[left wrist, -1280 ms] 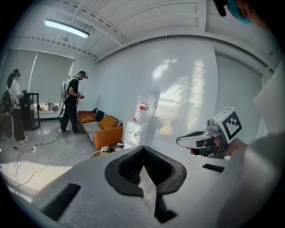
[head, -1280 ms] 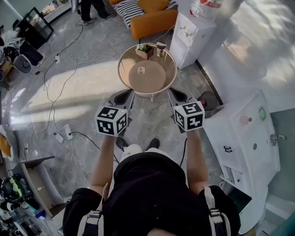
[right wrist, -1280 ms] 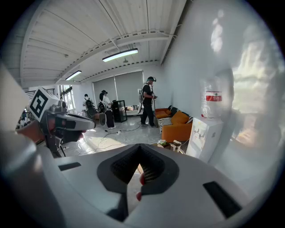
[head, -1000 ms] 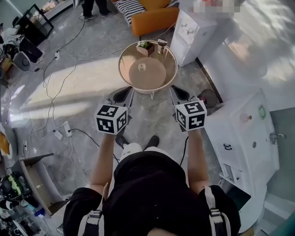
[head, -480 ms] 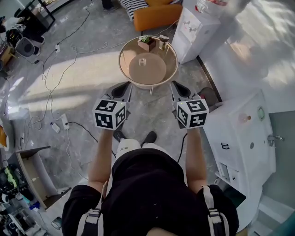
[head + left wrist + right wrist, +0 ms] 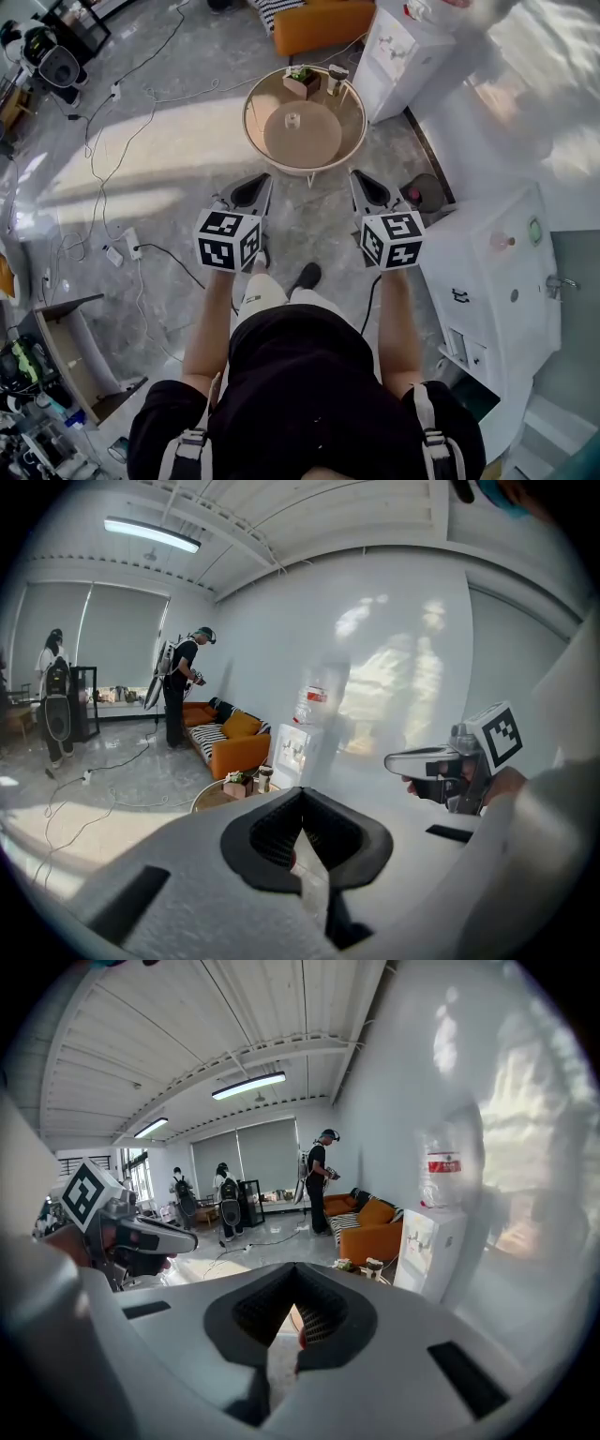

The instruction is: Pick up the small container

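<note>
At left in the head view, the left gripper [image 6: 251, 190], well short of the desk [image 6: 249, 127], fingers pressed together on nothing. Ahead, between the two grippers, on the round pad in the middle of that desk, the small container [image 6: 292, 120]: pale, upright, standing alone, well apart from the plant pot [image 6: 302, 82] and the cup [image 6: 336, 79] at the far rim. By the look of it, light, stiff and smooth-walled, easily tipped or slid by a nudge; too small here to tell the material. Best taken across the side wall, about halfway up, fingers spread first and lowered to either side. At right, the right gripper [image 6: 368, 187], likewise back from the desk, fingers closed against each other and empty. Only in the head view: the container itself and the open floor before it. Only in the gripper views: the meeting fingertips up close, plus a standing person [image 6: 183, 686] beside the orange sofa [image 6: 239, 752]; no container to be made out there.
</note>
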Demonstrator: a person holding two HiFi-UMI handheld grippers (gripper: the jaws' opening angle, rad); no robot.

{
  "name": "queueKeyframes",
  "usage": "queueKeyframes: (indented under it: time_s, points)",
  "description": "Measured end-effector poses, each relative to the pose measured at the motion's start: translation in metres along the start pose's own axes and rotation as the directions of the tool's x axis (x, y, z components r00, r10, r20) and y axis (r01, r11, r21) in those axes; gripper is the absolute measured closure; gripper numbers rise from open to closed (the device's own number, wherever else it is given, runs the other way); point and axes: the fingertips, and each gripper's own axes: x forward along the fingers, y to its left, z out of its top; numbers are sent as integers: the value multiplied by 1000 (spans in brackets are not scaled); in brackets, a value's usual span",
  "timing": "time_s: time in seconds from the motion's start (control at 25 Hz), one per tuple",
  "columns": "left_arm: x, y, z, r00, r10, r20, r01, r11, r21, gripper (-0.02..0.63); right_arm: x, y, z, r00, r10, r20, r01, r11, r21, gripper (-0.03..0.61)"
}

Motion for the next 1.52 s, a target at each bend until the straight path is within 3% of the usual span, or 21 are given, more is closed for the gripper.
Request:
queueKeyframes:
  time_s: [0.6,0.88,1.08,1.52]
  points:
    - [40,114,57,998,-50,23,49,998,50,595,105,18,51,997,-65,-32,64,998,-10,575]
    - [60,168,77,994,-106,-1,105,990,96,595,159,26,64,994,-101,-41,103,992,74,575]
    - [76,197,76,991,-135,-22,136,987,80,595,186,33,58,989,-130,-76,136,987,88,575]
    - [118,215,50,983,-150,-103,153,988,26,595,234,24,23,984,-84,-160,105,987,123,575]
